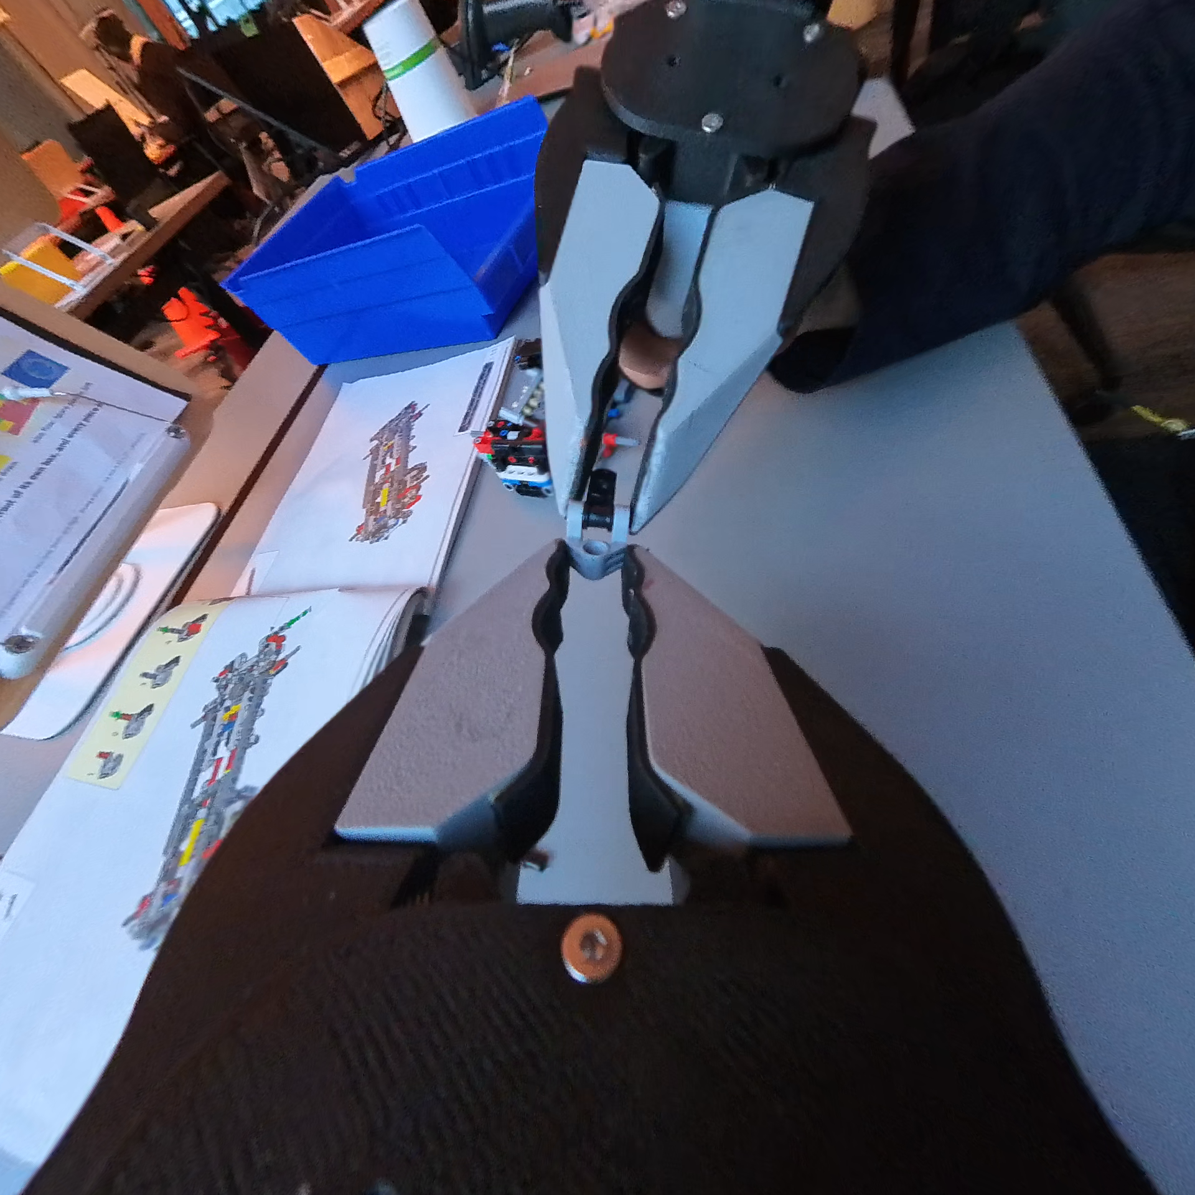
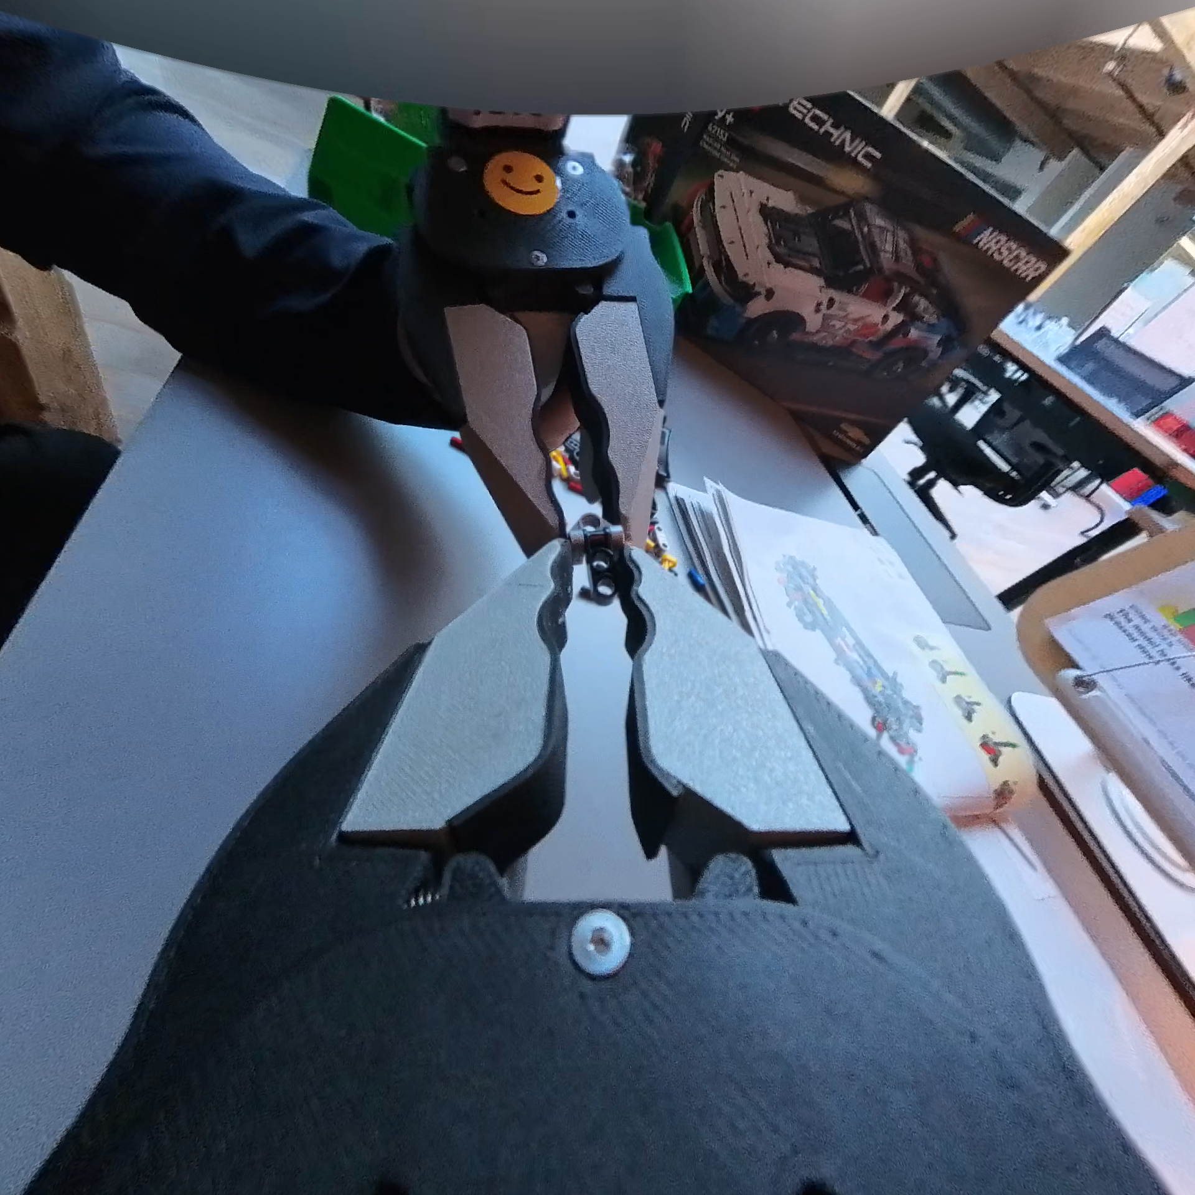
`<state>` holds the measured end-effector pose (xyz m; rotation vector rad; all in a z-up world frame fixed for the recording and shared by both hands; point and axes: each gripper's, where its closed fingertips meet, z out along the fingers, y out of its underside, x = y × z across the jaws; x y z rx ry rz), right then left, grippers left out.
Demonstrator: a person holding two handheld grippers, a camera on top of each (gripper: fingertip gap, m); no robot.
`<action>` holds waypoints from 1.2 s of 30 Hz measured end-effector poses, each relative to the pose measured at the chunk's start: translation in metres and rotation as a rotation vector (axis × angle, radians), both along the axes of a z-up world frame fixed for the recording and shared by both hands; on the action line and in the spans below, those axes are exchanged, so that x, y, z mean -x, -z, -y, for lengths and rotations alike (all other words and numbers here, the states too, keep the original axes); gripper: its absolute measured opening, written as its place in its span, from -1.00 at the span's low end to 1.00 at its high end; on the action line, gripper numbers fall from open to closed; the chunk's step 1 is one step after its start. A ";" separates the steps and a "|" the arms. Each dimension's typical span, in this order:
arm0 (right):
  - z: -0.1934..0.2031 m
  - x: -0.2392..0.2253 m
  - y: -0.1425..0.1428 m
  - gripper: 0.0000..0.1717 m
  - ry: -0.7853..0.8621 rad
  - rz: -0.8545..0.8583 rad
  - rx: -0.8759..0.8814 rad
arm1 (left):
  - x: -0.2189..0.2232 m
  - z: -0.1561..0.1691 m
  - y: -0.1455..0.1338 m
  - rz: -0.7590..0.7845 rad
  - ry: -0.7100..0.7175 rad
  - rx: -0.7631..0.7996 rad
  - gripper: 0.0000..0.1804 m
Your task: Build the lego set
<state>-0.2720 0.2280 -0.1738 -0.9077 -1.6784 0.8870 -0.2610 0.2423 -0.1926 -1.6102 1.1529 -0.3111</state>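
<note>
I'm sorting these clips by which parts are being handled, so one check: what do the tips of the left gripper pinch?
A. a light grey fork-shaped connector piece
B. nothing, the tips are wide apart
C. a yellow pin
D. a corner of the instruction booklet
A: in the left wrist view the left gripper has its tips closed on the light grey connector piece, whose fork holds a black piece.

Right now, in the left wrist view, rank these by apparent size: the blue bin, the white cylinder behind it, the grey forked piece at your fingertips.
1. Blue bin, clearly largest.
2. White cylinder, smaller in frame but farther back and cut by the top edge, so its real size is unsure.
3. Grey forked piece, smallest despite being nearest.
</note>
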 end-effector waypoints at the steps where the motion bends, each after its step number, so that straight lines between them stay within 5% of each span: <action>1: -0.002 -0.001 0.001 -0.87 0.000 0.007 0.008 | 0.000 -0.002 0.001 -0.012 -0.012 -0.019 -0.85; 8: -0.008 0.000 0.005 -0.79 0.053 -0.034 -0.134 | 0.005 -0.010 0.004 -0.007 -0.068 0.008 -0.84; 16: -0.011 -0.002 0.001 -0.98 0.053 -0.057 -0.101 | 0.002 -0.012 0.010 -0.013 -0.081 0.037 -0.84; 22: -0.008 0.000 0.008 -0.65 0.005 -0.034 -0.065 | 0.005 -0.015 0.015 -0.069 -0.101 0.007 -0.84; 26: -0.016 0.001 0.025 -0.88 0.025 0.047 -0.112 | 0.004 -0.014 0.023 -0.123 -0.095 -0.004 -0.84; 36: -0.028 0.003 0.052 -0.89 0.080 0.163 -0.261 | 0.016 -0.022 0.058 -0.180 -0.132 0.170 -0.95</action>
